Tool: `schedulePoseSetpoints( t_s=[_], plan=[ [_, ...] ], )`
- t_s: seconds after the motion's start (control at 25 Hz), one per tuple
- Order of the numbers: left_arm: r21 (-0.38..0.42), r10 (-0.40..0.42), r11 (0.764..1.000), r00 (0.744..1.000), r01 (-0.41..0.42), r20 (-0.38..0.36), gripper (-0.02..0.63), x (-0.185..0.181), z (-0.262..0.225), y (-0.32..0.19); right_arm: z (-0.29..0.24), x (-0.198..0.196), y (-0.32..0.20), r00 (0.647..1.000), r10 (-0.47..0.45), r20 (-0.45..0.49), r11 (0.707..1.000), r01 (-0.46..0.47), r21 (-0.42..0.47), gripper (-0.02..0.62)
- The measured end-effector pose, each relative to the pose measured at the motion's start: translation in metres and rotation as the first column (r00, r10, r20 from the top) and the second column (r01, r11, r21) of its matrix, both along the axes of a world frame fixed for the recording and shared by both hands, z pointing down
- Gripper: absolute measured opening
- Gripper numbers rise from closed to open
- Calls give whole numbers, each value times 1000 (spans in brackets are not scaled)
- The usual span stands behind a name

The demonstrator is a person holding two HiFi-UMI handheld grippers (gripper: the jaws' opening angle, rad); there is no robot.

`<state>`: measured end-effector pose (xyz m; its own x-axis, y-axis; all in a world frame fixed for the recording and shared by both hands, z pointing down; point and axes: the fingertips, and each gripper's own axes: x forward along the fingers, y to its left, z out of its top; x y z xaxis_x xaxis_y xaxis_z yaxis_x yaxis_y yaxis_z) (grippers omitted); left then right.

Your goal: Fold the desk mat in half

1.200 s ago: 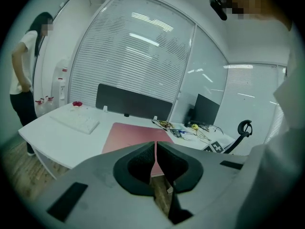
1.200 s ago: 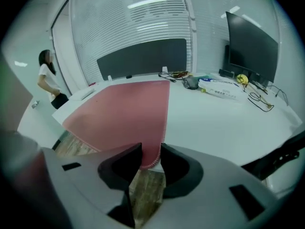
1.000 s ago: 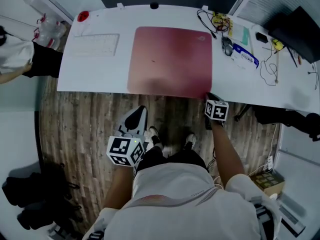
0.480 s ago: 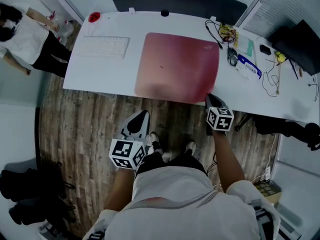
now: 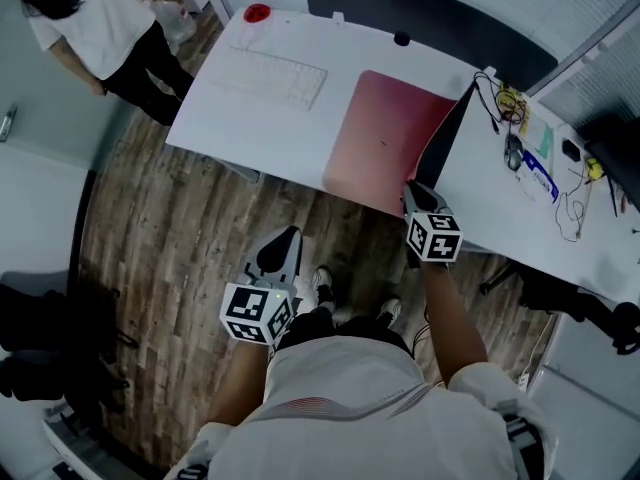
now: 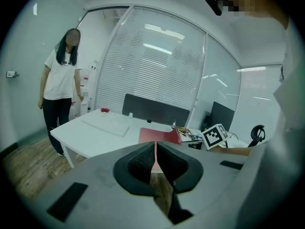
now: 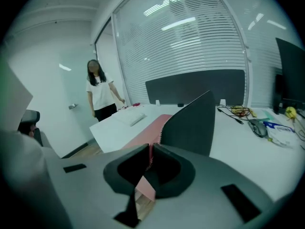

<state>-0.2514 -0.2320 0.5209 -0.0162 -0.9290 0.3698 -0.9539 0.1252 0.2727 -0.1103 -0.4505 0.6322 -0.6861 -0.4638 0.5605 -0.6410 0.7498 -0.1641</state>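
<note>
1. The desk mat (image 5: 385, 133) lies on the middle of the counter (image 5: 250, 118), pink face up and reaching the counter's near edge. Its right portion stands up off the counter, showing a dark underside.
2. The right tongs (image 5: 412, 190) are at the counter's near edge and pinch the mat's near right corner. They have just been closing, and the mat's edge sits between them.
3. The left tongs (image 5: 281, 245) hang short of the counter's near edge, above the floor, pressed together on nothing.
4. The fold looks barely begun, with one side raised but not yet carried across. What remains is to sweep that side over to the mat's other edge, line the edges up and press the fold flat.
5. A keyboard (image 5: 268, 76) lies on the counter's left part, well apart from the mat. A small red thing (image 5: 257, 13) sits at the counter's far left corner, and cables (image 5: 508, 103) and a mouse (image 5: 514, 151) crowd its right part. Nothing rests on the mat, so the path seems free.
6. A person (image 5: 100, 18) stands off the counter's left end, out of the way.
</note>
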Motion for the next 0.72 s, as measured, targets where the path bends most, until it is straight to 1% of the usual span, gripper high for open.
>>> schedulePoseSetpoints(
  t_s=[0.2, 0.4, 0.56, 0.72],
  plan=[
    [0, -62, 998, 998, 62, 4, 25, -39, 3, 27, 15, -63, 12, 997, -70, -27, 997, 69, -18, 83],
    [-11, -94, 995, 996, 94, -4, 26, -64, 10, 42, 47, -115, 31, 981, -161, -103, 984, 152, -88, 86],
    [-19, -105, 994, 994, 105, -10, 25, -73, 15, 48, 70, -146, 50, 957, -245, -156, 965, 224, -137, 86],
    [-27, -111, 994, 994, 110, -8, 25, -75, 18, 54, 82, -162, 61, 943, -285, -175, 954, 260, -153, 87]
  ],
)
